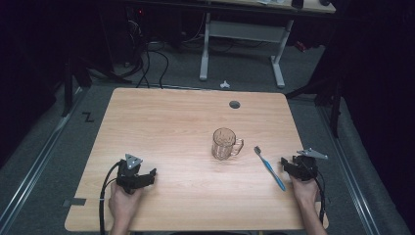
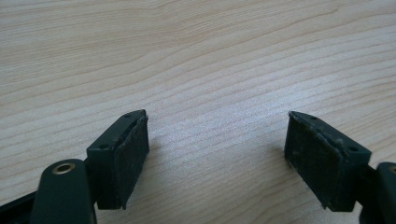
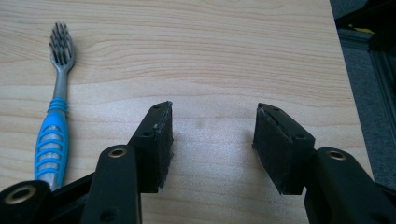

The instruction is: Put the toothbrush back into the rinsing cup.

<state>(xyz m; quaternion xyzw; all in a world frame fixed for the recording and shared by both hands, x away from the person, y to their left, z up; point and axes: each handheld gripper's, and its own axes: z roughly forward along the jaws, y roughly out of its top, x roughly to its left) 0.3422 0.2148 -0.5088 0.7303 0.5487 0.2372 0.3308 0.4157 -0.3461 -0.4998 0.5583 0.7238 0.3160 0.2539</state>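
Toothbrush (image 1: 269,168) lies flat on the counter (image 1: 171,122) just left of your right gripper (image 1: 286,164), whose fingers (image 3: 156,144) stand apart on nothing (bristles point away from you). Your left gripper (image 1: 150,175) rests wide and empty; the glass mug (image 1: 225,143) stands near the brush.

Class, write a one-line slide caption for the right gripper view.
Right gripper, jaws open and empty, rests low over the wooden table beside a blue-handled toothbrush.
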